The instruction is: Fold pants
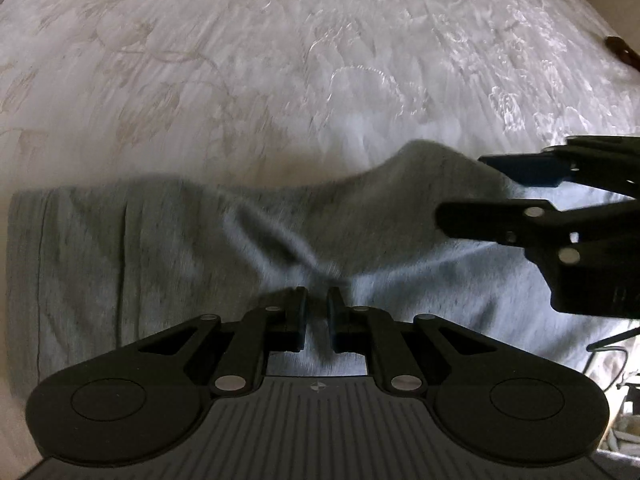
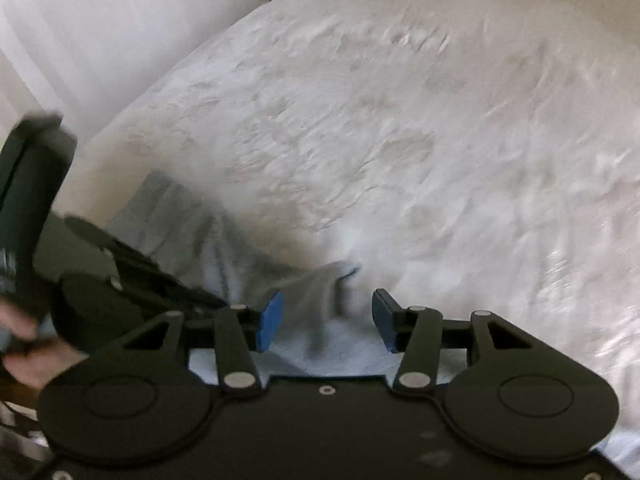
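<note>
On the white patterned bedspread (image 1: 280,60) lie the grey pants (image 1: 140,248), spread sideways across the near part of the bed, with a stitched hem or band at their left end in the left wrist view. A ridge of cloth runs up from the middle toward a raised hump at the right. The left gripper (image 1: 317,312) points steeply down at that ridge, its fingers drawn nearly together with a pinch of grey fabric between them — clenched on the pants. The right gripper (image 2: 327,316) stands released, its blue pads (image 2: 271,320) well apart; a fold of the pants lies between them, but neither pad presses on it. In the right wrist view a hand (image 2: 28,344) at the left edge grasps the other tool's handle — blurred.
</note>
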